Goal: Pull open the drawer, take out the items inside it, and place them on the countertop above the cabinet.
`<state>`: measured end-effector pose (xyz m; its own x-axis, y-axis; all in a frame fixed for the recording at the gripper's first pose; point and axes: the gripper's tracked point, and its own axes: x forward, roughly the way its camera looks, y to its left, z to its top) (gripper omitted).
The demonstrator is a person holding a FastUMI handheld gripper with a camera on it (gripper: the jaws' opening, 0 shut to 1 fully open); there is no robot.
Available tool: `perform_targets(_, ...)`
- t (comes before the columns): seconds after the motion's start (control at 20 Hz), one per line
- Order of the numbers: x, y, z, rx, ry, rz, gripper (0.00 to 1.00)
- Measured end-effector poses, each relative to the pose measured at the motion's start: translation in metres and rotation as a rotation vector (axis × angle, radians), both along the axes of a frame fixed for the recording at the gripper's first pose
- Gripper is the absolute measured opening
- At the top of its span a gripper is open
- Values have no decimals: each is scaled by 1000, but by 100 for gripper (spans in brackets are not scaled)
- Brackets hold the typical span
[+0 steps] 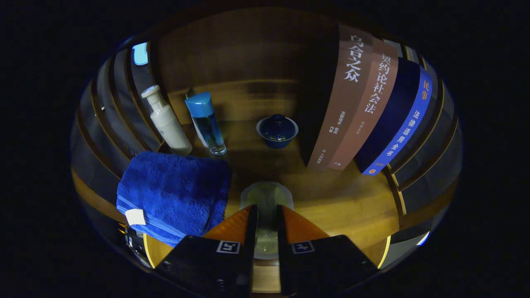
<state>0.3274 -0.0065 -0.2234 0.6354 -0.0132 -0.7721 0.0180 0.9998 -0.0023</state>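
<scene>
My gripper (267, 207) is shut on a small clear glass (267, 194), whose round body sticks out just ahead of the fingertips. The glass is over or on the wooden countertop (339, 203); I cannot tell whether it touches. Beside the left finger lies a folded blue towel (174, 192). Beyond the towel stand a white pump bottle (167, 122) and a clear bottle with a blue cap (205, 122). A dark blue lidded cup (277, 131) sits straight ahead, beyond the glass.
Several books (372, 107) stand upright ahead on the right, spines facing me. A wooden back panel (240, 54) closes the space behind the cup. Slatted side walls (112, 111) flank the counter on both sides. Bare wood lies between the glass and the books.
</scene>
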Motion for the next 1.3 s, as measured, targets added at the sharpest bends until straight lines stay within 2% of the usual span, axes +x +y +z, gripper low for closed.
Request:
perform_targets(0.25,-3,-1,4,-4,-14,-3,99)
perform_targets(0.5,-12,2,22,-2,-85,4,99)
perform_targets(0.8,-46,-4,83,33,-355,-34,99)
perform_targets(1.0,-94,-13,128,7,-546,-58,100)
perform_targets(1.3,-192,-12,185,8,-832,-61,99)
